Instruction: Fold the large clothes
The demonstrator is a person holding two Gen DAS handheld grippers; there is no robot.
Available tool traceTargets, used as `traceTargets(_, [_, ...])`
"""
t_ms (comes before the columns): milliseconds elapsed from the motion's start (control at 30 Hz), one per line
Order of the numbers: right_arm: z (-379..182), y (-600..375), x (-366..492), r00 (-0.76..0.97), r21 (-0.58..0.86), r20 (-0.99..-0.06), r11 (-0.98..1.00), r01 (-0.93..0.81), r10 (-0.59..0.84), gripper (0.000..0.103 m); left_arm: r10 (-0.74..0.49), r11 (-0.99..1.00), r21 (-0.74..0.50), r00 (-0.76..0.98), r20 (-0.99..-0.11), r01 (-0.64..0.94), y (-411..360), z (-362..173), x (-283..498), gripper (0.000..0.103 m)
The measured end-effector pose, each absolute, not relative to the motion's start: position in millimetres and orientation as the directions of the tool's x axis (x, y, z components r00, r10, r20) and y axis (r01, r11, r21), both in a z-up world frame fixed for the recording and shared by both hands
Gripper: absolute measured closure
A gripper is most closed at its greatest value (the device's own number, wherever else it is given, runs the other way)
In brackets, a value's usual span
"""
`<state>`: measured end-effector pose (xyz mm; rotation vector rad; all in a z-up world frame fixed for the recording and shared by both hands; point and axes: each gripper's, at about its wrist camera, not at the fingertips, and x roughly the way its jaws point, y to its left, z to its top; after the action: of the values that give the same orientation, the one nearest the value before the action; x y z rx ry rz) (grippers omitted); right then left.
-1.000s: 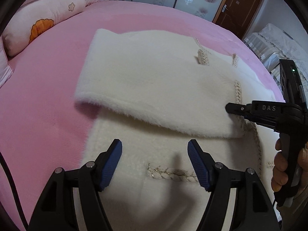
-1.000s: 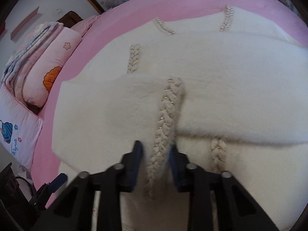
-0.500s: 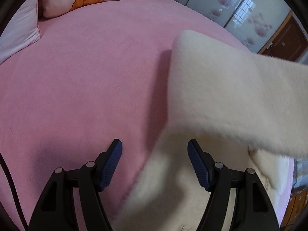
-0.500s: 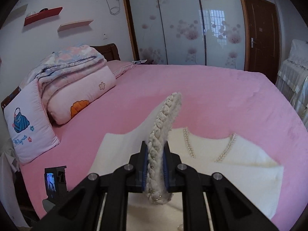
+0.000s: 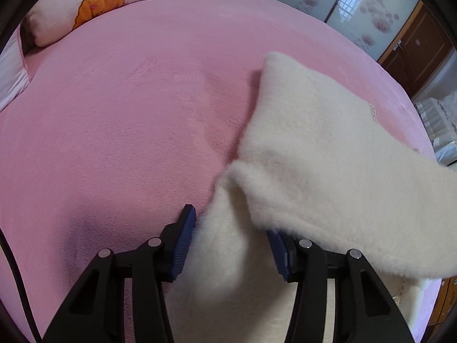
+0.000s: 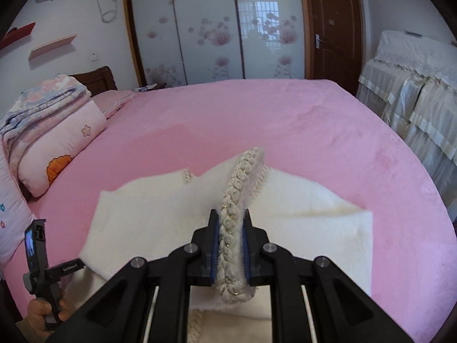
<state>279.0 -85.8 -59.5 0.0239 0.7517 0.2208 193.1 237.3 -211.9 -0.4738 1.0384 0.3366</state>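
Note:
A cream fleece coat [image 6: 300, 217] with braided trim lies on the pink bed [image 6: 257, 120]. My right gripper [image 6: 230, 230] is shut on its braided front edge [image 6: 237, 191] and holds that edge lifted above the bed. In the left wrist view my left gripper [image 5: 231, 234] is open, its blue pads either side of the coat's left edge [image 5: 225, 237], low over the bed [image 5: 114, 131]; the lifted part of the coat [image 5: 328, 154] overhangs the right pad. The left gripper's handle [image 6: 42, 268] shows in the right wrist view.
Pillows [image 6: 60, 145] and a folded quilt [image 6: 37, 103] lie at the bed's left end. A pillow [image 5: 94, 3] also shows in the left wrist view. A covered cabinet [image 6: 411, 91] stands right of the bed, with wardrobe doors [image 6: 214, 28] behind.
My right gripper closed on the braided edge and lifted it. My left gripper moved left to the coat's side edge, which now sits between its open pads.

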Motion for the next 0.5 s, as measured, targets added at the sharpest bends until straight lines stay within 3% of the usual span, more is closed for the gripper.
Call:
traceTargets(233, [-154.4, -106.8, 284.3, 0.545, 0.126, -0.82, 0.984, -0.124, 0.173, 0.09, 0.069, 0.88, -0.163, 0.459, -0.886, -0.447, 233.1, -213.1, 211.9, 0.064])
traceTargets(367, [-156.9, -107.7, 278.7, 0.577, 0.15, -0.792, 0.98, -0.128, 0.197, 0.09, 0.015, 0.818, -0.284, 0.514, -0.858, -0.499, 238.9, -214.1, 203.3, 0.067])
traceTargets(500, [-142.6, -102.6, 277.3, 0.658, 0.128, -0.728, 0.981, -0.147, 0.194, 0.09, 0.01, 0.827, -0.271, 0.495, -0.869, -0.493, 236.7, -220.0, 204.6, 0.066])
